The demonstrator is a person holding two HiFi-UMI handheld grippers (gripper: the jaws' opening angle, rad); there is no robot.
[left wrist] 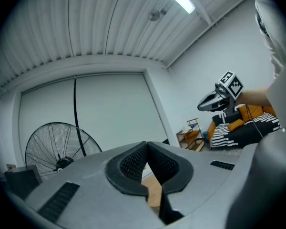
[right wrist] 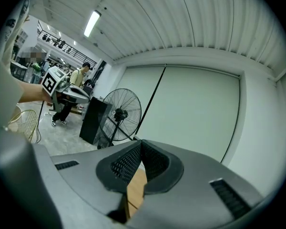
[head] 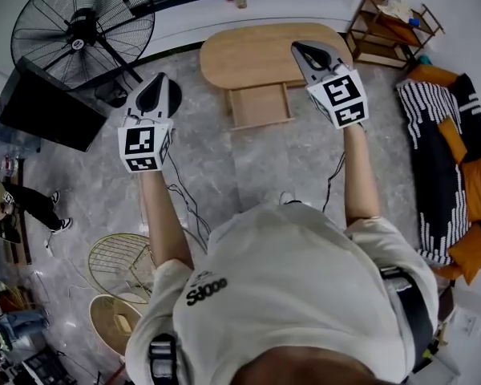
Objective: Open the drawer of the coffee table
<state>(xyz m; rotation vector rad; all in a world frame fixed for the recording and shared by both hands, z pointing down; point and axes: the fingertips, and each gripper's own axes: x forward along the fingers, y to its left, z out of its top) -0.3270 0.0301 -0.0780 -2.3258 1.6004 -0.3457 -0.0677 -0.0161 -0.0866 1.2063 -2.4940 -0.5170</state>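
The oval wooden coffee table stands on the grey floor ahead of me, and its drawer sticks out from the near side, pulled towards me. Both grippers hang in the air well above the floor, apart from the table. My left gripper is shut and empty, its pads meeting. My right gripper is over the table's right end in the head view, also shut with nothing held, pads together. A strip of tabletop shows below the right jaws.
A big standing fan and a black box are at the left. A sofa with a striped blanket and orange cushions lines the right. A wooden shelf stands at the back right. Wire fan guards and cables lie near my feet. A person stands at the far left.
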